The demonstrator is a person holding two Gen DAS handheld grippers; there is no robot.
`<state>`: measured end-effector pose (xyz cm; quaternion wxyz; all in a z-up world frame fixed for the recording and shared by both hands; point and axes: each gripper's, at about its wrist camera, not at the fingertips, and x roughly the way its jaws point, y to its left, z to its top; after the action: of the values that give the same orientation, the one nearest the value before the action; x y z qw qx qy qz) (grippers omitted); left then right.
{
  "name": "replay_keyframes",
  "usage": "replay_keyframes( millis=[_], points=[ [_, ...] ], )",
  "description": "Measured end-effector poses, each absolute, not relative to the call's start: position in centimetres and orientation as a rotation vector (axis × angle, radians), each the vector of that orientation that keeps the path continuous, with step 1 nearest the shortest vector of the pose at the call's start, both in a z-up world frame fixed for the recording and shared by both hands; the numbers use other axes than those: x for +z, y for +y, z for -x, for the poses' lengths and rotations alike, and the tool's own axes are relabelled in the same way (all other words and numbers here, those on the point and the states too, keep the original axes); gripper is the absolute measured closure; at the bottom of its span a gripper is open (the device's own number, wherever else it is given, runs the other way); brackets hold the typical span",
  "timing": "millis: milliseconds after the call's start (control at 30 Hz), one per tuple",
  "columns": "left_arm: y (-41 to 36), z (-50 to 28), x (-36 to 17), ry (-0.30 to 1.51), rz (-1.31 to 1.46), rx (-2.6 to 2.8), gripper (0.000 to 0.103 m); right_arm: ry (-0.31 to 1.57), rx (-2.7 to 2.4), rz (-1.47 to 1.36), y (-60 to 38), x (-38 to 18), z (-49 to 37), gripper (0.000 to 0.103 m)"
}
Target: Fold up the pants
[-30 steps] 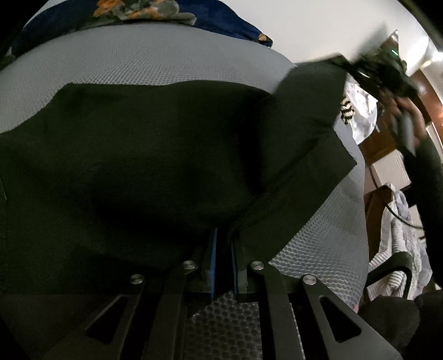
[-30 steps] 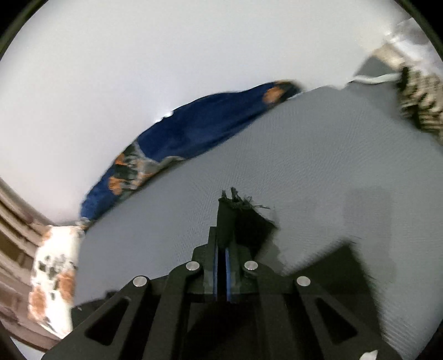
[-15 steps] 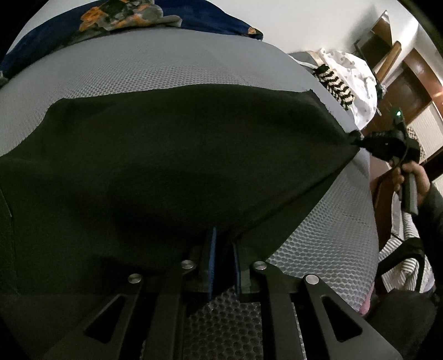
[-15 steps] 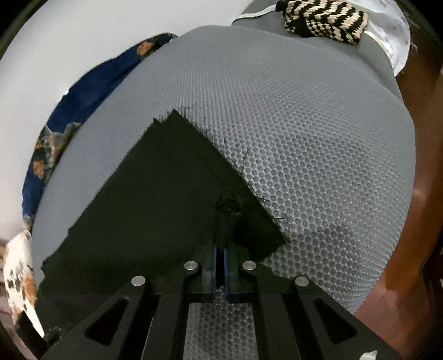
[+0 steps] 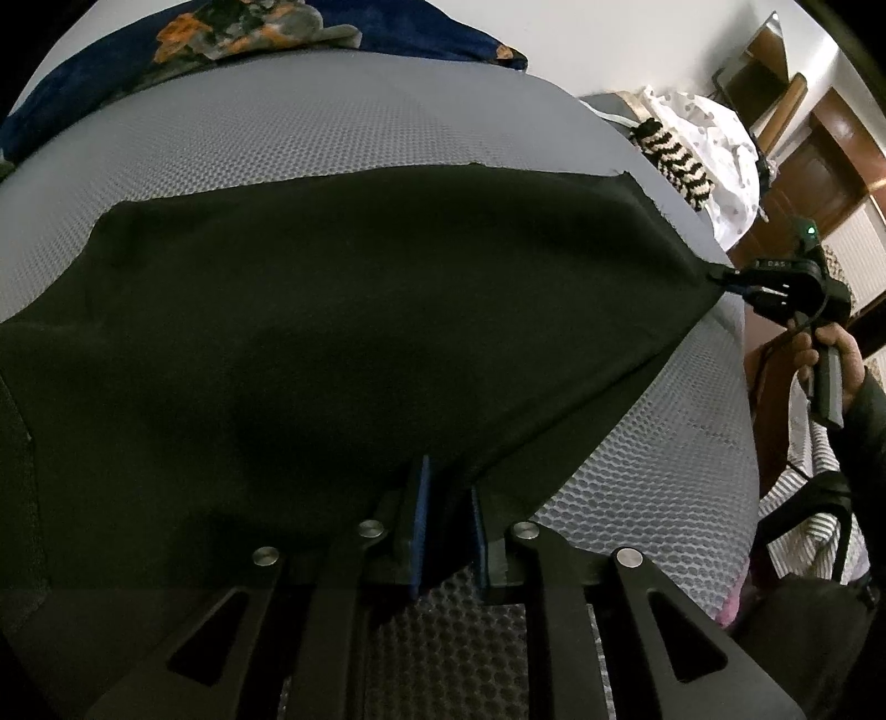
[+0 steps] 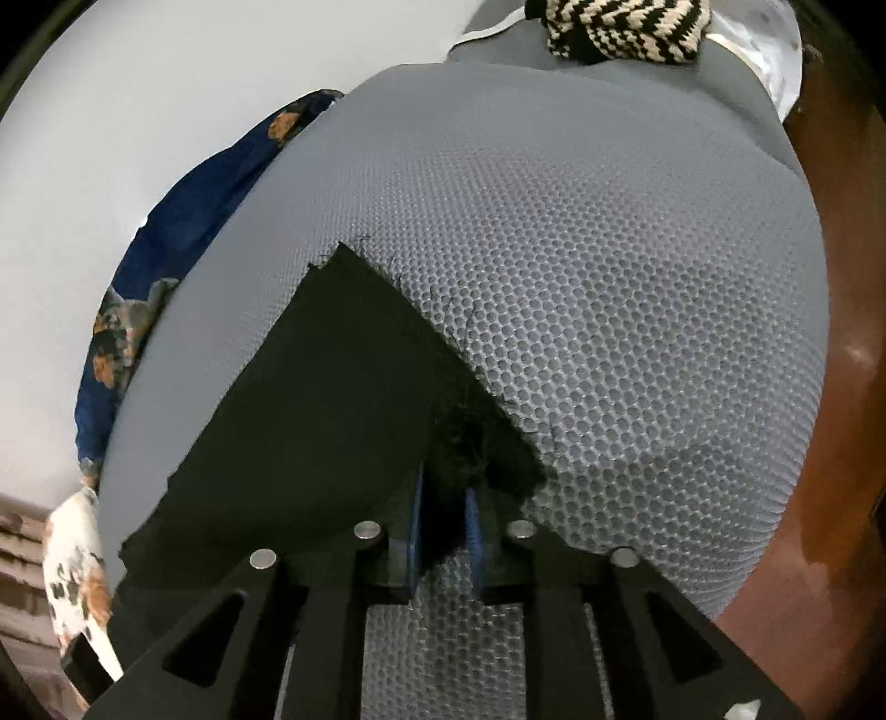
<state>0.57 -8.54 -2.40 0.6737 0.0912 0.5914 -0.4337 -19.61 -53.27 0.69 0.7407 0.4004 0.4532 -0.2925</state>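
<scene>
The black pants lie spread flat on a grey honeycomb mat. My left gripper is at the near edge of the cloth, its blue pads slightly apart with the hem between them. My right gripper sits at a frayed corner of the pants, its pads also slightly apart around the cloth. In the left wrist view the right gripper shows at the far right corner of the pants, held by a hand.
A blue floral cloth lies along the mat's far edge by the white wall. A black-and-cream zigzag knit and a white cloth sit beyond the mat. Brown wooden furniture lies to the right.
The right gripper brought the lifted corner down and out to the right, so the pants lie flat. Both grippers' pads have parted slightly from a tight pinch.
</scene>
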Motion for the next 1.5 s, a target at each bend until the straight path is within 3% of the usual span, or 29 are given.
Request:
replay_keyframes(
  millis=[167, 433, 500, 567, 733, 1100, 1500],
  points=[
    [-8.9, -0.4, -2.3, 1.337, -0.211, -0.979, 0.088, 1.006, -0.665, -0.762, -52.4, 1.6, 19.1, 0.101],
    [-8.0, 0.6, -1.0, 1.354, -0.244, -1.050, 0.074, 1.059, -0.708, -0.744, -52.9, 0.1, 18.8, 0.102],
    [-7.4, 0.5, -0.1, 1.346, -0.237, -1.065, 0.070, 1.058, -0.710, -0.797, -53.4, 0.2, 19.1, 0.100],
    [-6.9, 0.1, 1.0, 1.314, -0.223, -1.070, 0.063, 1.063, -0.717, -0.809, -53.6, 0.5, 19.3, 0.086],
    [-5.8, -1.5, 3.2, 1.209, -0.158, -1.055, 0.048, 1.008, -0.630, -0.766, -55.0, 3.4, 18.4, 0.086],
    [-2.6, -6.7, 1.8, 1.194, 0.016, -0.747, 0.047, 1.125, -0.289, -0.682, -59.7, 1.4, 6.0, 0.086],
    [-1.0, -8.5, 0.1, 1.281, 0.091, -0.612, 0.047, 1.213, -0.212, -0.660, -61.6, -2.1, 3.3, 0.086]
  ],
)
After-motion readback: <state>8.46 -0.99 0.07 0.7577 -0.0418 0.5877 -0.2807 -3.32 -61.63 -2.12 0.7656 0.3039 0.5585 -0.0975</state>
